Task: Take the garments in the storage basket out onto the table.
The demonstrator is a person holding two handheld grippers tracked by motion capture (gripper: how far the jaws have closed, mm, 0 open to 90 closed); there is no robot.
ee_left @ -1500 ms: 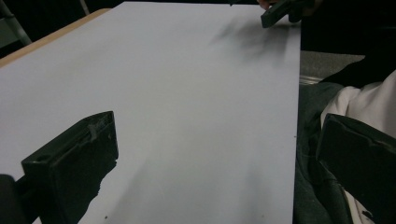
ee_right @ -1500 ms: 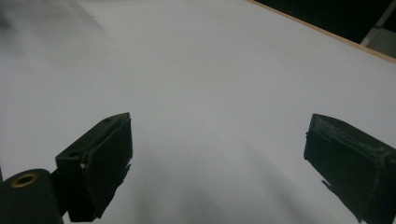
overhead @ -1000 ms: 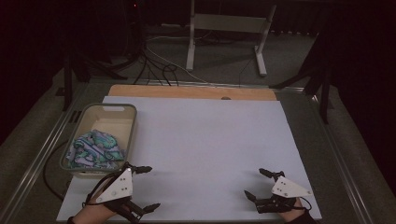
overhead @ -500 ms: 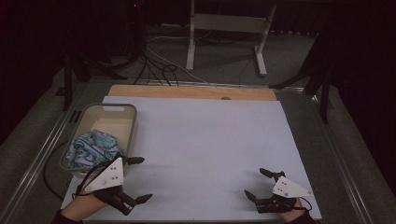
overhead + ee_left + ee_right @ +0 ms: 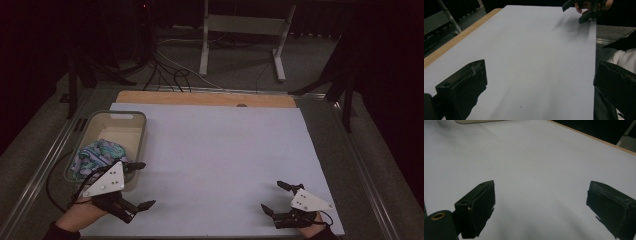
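**A:** Bin (image 5: 131, 118) first, at the far left of the desk (image 5: 215, 150): a pale plastic tub with a bundle of patterned cloth (image 5: 98, 152) lying inside it, toward its near end.

**B:** And the left hand-held gripper (image 5: 141, 184)?

**A:** Just in front of the bin's near corner, jaws spread wide apart, nothing between them. Its own view looks across bare white desk toward the other hand.

**B:** So I'd guess the step is reaching for the cloth. How should that go?

**A:** My advice: swing the jaws toward the bin, come in over the near wall instead of nudging it, and pinch a raised fold at the top of the bundle, not the tub's floor.

**B:** Moving right?

**A:** Open white surface through the middle, then the right hand-held gripper (image 5: 276, 197) near the front right corner, jaws also parted and empty, well apart from the bin.
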